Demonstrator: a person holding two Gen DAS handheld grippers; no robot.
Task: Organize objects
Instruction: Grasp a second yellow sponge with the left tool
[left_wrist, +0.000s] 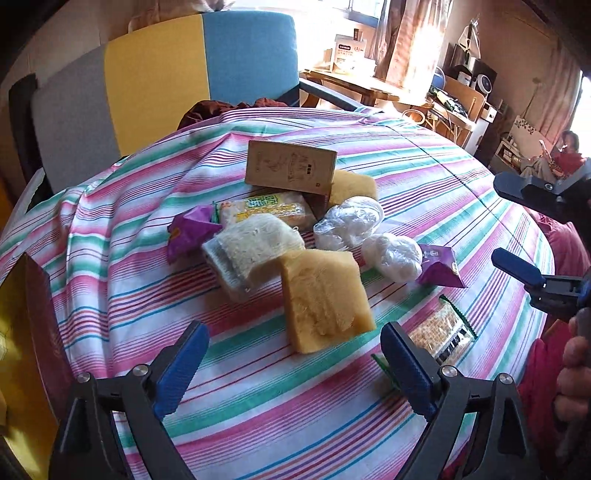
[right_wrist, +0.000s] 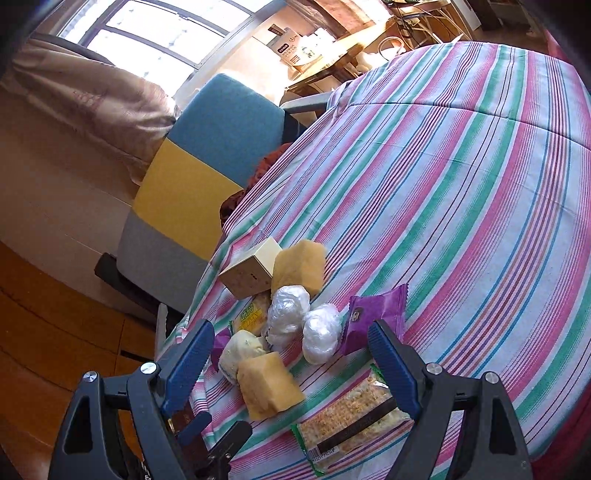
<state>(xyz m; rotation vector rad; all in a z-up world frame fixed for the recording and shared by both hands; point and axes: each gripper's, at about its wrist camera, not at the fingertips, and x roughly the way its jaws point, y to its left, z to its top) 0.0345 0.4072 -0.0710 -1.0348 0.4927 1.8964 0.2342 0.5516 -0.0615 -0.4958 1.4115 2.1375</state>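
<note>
a heap of wrapped snacks on a striped cloth, both grippers hanging over it with nothing in them

the tan, plastic-wrapped cake block (left_wrist: 325, 299) lies at the near edge of the heap, touching a pale bundle of noodles in clear wrap (left_wrist: 255, 247); behind them sit a yellow-green biscuit pack (left_wrist: 264, 210), a beige cardboard box (left_wrist: 291, 171), two white lumps in clear film (left_wrist: 349, 225) and a purple foil packet (left_wrist: 441, 266). the left gripper (left_wrist: 295, 365) hovers spread wide and empty over the pink, green and white striped tablecloth (left_wrist: 110, 266). the right gripper (right_wrist: 291, 365) is likewise spread and empty, above a clear-wrapped crispy bar (right_wrist: 354, 417).
</note>
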